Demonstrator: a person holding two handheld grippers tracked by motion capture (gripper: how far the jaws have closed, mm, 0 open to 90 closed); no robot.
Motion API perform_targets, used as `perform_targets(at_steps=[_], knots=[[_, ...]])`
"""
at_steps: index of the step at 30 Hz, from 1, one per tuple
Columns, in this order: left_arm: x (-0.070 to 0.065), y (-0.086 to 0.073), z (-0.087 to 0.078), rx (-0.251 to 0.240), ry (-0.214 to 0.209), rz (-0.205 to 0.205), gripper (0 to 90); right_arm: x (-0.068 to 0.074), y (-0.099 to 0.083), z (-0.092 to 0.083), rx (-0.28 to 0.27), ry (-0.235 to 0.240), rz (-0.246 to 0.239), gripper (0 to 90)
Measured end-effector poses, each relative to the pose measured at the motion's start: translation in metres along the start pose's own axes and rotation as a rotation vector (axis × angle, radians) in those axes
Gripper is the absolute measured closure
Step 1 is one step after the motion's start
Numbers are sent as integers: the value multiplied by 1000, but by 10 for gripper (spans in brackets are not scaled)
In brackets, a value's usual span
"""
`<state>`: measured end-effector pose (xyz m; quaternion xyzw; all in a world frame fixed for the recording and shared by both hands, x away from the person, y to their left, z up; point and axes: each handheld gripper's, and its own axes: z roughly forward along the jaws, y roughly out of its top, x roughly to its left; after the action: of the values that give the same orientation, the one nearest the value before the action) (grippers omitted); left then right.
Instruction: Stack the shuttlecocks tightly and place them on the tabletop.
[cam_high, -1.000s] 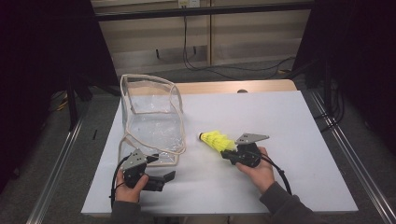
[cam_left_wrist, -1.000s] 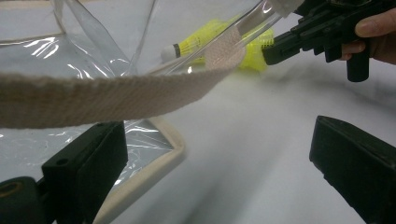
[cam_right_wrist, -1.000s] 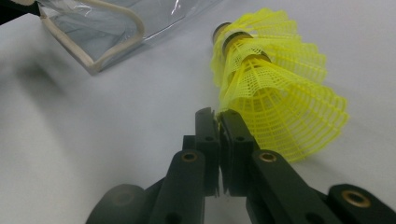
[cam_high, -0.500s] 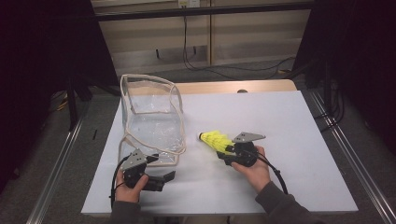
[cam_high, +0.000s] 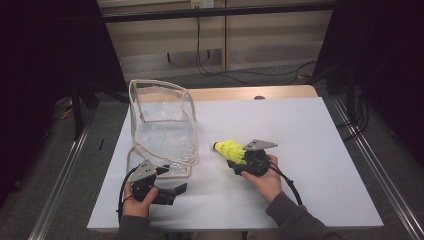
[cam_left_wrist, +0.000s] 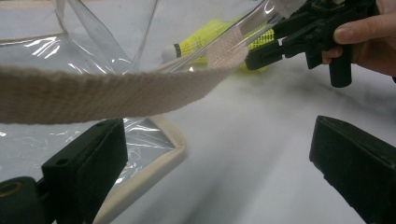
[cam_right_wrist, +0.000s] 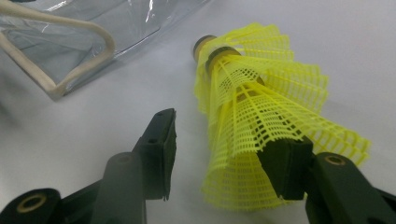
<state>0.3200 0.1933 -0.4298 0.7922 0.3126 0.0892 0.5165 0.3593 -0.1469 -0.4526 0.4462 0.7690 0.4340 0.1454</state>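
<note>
Lying on the white table (cam_high: 320, 140) beside the clear bag (cam_high: 162, 127), the yellow shuttlecocks (cam_right_wrist: 254, 116) sit between the right gripper (cam_right_wrist: 224, 154)'s just-opening jaws, unpinched; closing hard could crush the skirt. Left gripper (cam_left_wrist: 215, 168) gapes empty

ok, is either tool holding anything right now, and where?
Nothing held. Right tool: jaws have just been opening, yellow shuttlecocks loose between them. Left tool open, empty.
</note>
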Motion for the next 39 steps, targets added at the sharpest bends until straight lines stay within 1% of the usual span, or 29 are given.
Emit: perform_targets(at_steps=[14,20,30,35,39], knots=[[0,0,1,-2,-1,-1,43,2,4,5,1,-9,0,466],[0,0,1,-1,-1,-2,43,3,6,8,3,-21,-5,469],[1,0,0,0,-3,-3,43,3,7,13,13,-43,4,481],[1,0,0,0,-3,-3,43,3,9,15,8,-59,18,497],[1,0,0,-1,-4,-4,43,1,11,16,8,-88,11,558]])
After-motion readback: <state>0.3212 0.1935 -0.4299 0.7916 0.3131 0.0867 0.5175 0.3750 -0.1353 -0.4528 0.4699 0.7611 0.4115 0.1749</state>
